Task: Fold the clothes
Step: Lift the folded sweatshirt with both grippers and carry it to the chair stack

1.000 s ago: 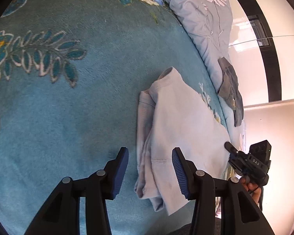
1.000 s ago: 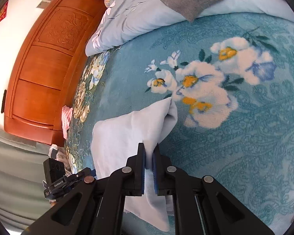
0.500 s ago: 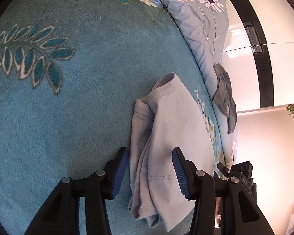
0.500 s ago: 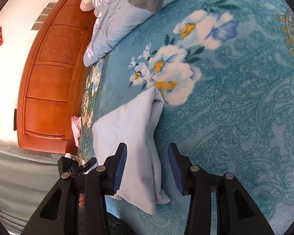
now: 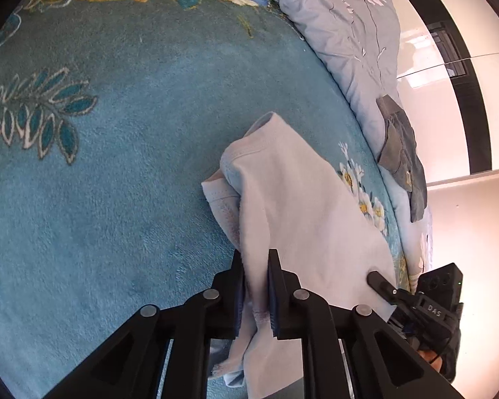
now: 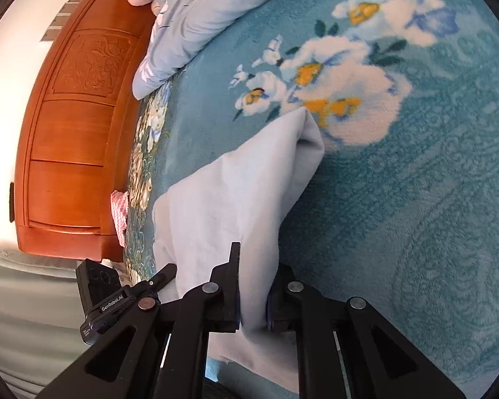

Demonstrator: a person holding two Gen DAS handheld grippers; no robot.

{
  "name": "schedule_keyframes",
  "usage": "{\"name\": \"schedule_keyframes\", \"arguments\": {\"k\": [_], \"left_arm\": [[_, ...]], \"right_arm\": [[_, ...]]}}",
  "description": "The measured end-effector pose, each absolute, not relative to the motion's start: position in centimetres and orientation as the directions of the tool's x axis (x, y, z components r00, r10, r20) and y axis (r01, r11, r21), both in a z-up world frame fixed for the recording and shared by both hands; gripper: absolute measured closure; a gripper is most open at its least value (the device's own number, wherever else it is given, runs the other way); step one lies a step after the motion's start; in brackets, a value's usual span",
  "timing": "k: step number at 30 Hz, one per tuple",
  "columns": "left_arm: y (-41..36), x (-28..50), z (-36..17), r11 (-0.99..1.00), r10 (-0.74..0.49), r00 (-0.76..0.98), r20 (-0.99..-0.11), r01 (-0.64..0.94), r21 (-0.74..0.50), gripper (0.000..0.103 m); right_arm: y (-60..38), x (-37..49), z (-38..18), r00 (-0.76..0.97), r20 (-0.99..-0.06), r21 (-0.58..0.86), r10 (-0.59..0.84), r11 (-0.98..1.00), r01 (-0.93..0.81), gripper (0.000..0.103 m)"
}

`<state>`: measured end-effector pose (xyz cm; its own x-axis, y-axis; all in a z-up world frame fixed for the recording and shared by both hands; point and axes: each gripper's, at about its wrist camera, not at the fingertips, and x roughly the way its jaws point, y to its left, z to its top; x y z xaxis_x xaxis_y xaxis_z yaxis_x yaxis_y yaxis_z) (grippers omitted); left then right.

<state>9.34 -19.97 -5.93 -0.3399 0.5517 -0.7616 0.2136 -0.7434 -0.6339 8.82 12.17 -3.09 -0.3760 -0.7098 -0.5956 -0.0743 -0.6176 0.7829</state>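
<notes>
A pale blue garment (image 5: 299, 206) lies partly folded on the teal floral blanket (image 5: 116, 166). My left gripper (image 5: 255, 259) is shut on the garment's near edge, with bunched cloth between its pads. In the right wrist view the same garment (image 6: 236, 193) runs up to a folded corner near the white flowers. My right gripper (image 6: 254, 266) is shut on its near edge, with cloth pinched between the pads. Each view shows the other gripper beside the garment: the right gripper (image 5: 425, 302) and the left gripper (image 6: 116, 299).
A grey-blue daisy quilt (image 5: 342, 23) lies along the far side with a dark grey garment (image 5: 402, 153) on it. A carved wooden headboard (image 6: 73, 116) stands at the left in the right wrist view. A pink-and-white cloth (image 6: 119, 212) hangs at the bed's edge.
Both grippers were open half a second ago and have closed on the garment's near edge. The right gripper had let go and regripped; the left moved in over the cloth.
</notes>
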Motion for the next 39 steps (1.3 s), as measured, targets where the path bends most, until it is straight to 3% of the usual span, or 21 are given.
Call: {"name": "schedule_keyframes", "arguments": {"k": [6, 11, 18, 21, 32, 39], "left_arm": [[-17.8, 10.4, 3.4, -0.807, 0.518, -0.425, -0.742, 0.046, -0.589, 0.091], [-14.9, 12.7, 11.9, -0.801, 0.55, -0.505, -0.665, -0.095, -0.591, 0.091], [-2.3, 15.5, 22.1, -0.795, 0.606, -0.499, -0.62, -0.34, -0.503, 0.091], [4.5, 16.4, 24.4, -0.735, 0.677, -0.431, -0.597, -0.434, -0.521, 0.091], [27.4, 22.9, 26.9, -0.49, 0.815, -0.129, -0.565, -0.674, -0.553, 0.091], [35.7, 27.0, 22.6, -0.456, 0.751, -0.027, -0.66, -0.745, -0.488, 0.091]], "right_arm": [[11.3, 8.7, 3.1, -0.397, -0.577, 0.766, -0.714, -0.642, 0.039, 0.093], [13.6, 10.9, 11.6, -0.459, -0.523, 0.748, -0.718, -0.645, 0.156, 0.093], [22.9, 19.3, 22.7, -0.583, -0.5, 0.672, -0.641, -0.711, 0.205, 0.093], [28.8, 23.8, 26.0, -0.652, -0.507, 0.622, -0.564, -0.763, 0.177, 0.093], [48.3, 41.3, 31.1, -0.783, -0.568, 0.508, -0.251, -0.856, -0.094, 0.093], [55.9, 47.7, 27.6, -0.787, -0.6, 0.519, -0.14, -0.817, -0.251, 0.093]]}}
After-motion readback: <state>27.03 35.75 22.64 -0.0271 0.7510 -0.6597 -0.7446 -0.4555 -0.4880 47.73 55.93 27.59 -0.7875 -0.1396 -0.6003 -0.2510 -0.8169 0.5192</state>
